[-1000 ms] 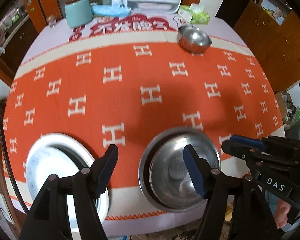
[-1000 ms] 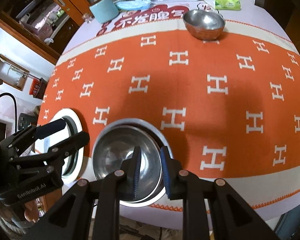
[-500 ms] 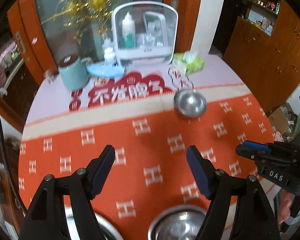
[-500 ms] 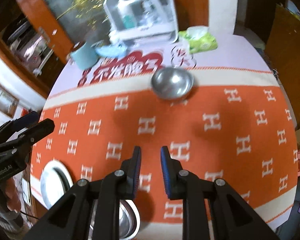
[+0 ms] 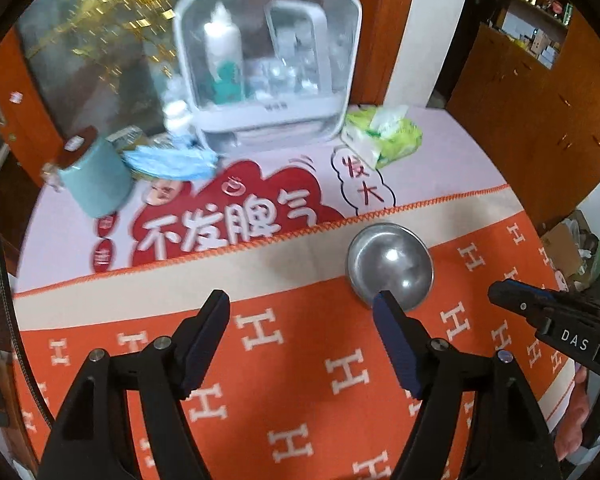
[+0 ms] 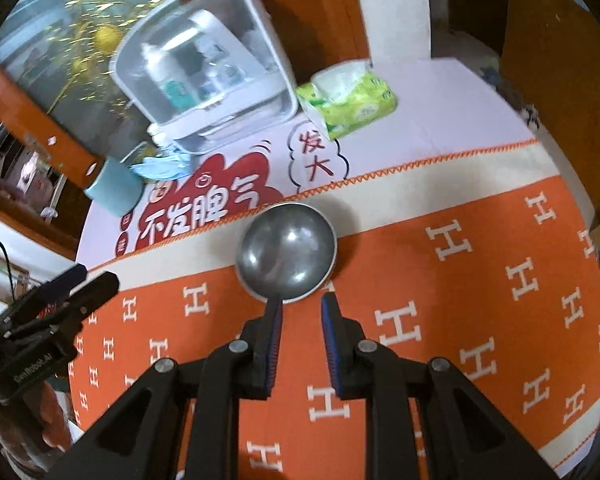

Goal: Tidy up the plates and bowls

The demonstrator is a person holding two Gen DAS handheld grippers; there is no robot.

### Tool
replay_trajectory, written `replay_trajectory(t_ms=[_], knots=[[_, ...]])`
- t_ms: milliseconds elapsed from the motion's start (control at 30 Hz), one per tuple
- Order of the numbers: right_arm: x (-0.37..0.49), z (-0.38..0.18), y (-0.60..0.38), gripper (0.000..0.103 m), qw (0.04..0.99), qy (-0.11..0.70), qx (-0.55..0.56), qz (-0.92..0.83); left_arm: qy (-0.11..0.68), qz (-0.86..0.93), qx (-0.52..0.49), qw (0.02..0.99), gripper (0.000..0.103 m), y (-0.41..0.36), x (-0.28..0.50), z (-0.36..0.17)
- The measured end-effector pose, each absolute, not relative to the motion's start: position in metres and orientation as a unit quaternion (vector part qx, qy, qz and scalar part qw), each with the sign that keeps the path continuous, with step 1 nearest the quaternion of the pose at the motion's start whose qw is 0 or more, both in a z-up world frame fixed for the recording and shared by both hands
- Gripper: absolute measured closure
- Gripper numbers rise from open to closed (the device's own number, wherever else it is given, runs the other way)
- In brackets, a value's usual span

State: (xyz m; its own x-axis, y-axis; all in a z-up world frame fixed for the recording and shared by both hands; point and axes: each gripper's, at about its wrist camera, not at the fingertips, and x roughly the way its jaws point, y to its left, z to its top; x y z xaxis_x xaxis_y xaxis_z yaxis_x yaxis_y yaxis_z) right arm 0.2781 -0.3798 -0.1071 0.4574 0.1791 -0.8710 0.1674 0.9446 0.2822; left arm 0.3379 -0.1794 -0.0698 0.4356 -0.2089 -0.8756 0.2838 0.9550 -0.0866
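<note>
A small steel bowl (image 5: 390,266) stands upright and empty on the orange H-patterned cloth (image 5: 300,360), near its cream border. My left gripper (image 5: 300,300) hovers above the cloth with its jaws wide open and nothing between them; its right fingertip (image 5: 382,300) overlaps the bowl's near-left rim. In the right wrist view the same bowl (image 6: 286,252) lies just beyond my right gripper (image 6: 302,304). Its jaws stand a narrow gap apart with only cloth between them. I cannot tell whether its left fingertip (image 6: 275,308) touches the bowl's near rim. Each view shows the other gripper at its side.
At the back of the table stand a white clear-fronted storage box (image 5: 268,68), a green tissue pack (image 5: 384,136), a teal canister (image 5: 96,180) and blue face masks (image 5: 172,160). Wooden cabinets (image 5: 540,100) rise beyond the table's right edge.
Both grippers have travelled from the near edge towards the far side. The large steel bowl and white plate have dropped out of view; the small bowl has come close. The left jaws stand slightly wider.
</note>
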Motion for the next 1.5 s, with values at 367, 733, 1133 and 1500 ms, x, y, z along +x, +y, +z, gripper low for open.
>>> replay_trajectory(t_ms=[367, 733, 1133, 1500], knots=[[0.325, -0.166, -0.395, 0.083, 0.807, 0.555, 0.202, -0.026, 0.578, -0.145, 0.021, 0.803, 0.030, -0.212, 0.390, -0.154], [0.343, -0.193, -0.391, 0.083, 0.792, 0.576, 0.197, -0.037, 0.605, -0.154, 0.024, 0.781, 0.039, -0.240, 0.404, -0.189], [0.345, -0.202, -0.383, 0.093, 0.789, 0.582, 0.197, -0.030, 0.631, -0.171, -0.004, 0.757, 0.095, -0.250, 0.406, -0.205], [0.325, -0.195, -0.377, 0.095, 0.779, 0.589, 0.212, -0.014, 0.623, -0.178, 0.004, 0.762, 0.096, -0.235, 0.380, -0.186]])
